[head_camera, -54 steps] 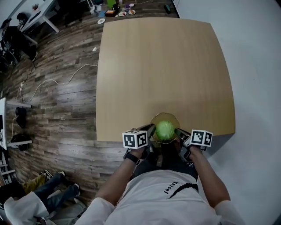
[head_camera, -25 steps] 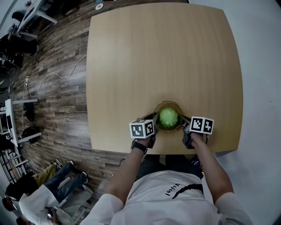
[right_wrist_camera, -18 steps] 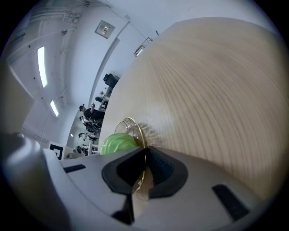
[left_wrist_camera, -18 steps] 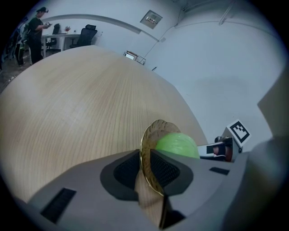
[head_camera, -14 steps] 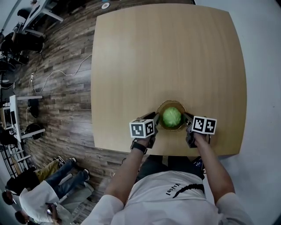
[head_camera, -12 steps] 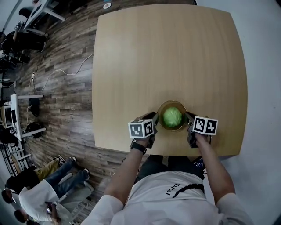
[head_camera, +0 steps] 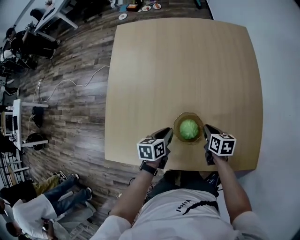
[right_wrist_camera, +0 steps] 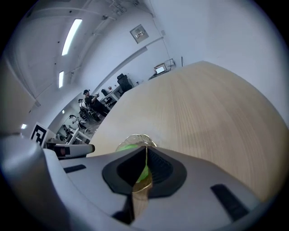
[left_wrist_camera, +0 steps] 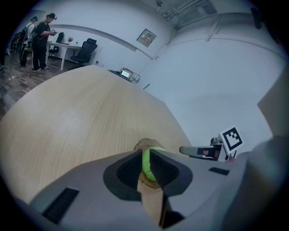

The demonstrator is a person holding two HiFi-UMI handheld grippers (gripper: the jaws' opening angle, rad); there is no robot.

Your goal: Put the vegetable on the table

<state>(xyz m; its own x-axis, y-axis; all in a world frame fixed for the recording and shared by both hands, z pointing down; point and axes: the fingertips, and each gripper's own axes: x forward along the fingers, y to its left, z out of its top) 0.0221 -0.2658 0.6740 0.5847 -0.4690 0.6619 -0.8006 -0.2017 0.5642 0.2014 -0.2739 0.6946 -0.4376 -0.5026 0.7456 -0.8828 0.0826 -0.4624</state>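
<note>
A green cabbage [head_camera: 189,129] lies in an amber glass bowl [head_camera: 188,115] that rests on the light wooden table [head_camera: 183,61] near its front edge. My right gripper [head_camera: 206,130] is shut on the bowl's right rim; in the right gripper view the thin glass rim [right_wrist_camera: 135,137] runs between the closed pads, with the cabbage [right_wrist_camera: 128,146] behind it. My left gripper [head_camera: 168,133] sits just left of the bowl, apart from it. In the left gripper view its jaws stand slightly parted, and the cabbage [left_wrist_camera: 146,160] shows through the gap.
The table's front edge [head_camera: 140,161] runs right beneath both grippers. Wooden floor with a white cable [head_camera: 70,84] lies to the left. People [head_camera: 33,206] sit at the lower left. Small dishes [head_camera: 140,7] lie on the floor beyond the table's far side.
The bowl with the cabbage has moved from the table's front edge further onto the table. The left gripper has let go of the rim and drawn slightly away.
</note>
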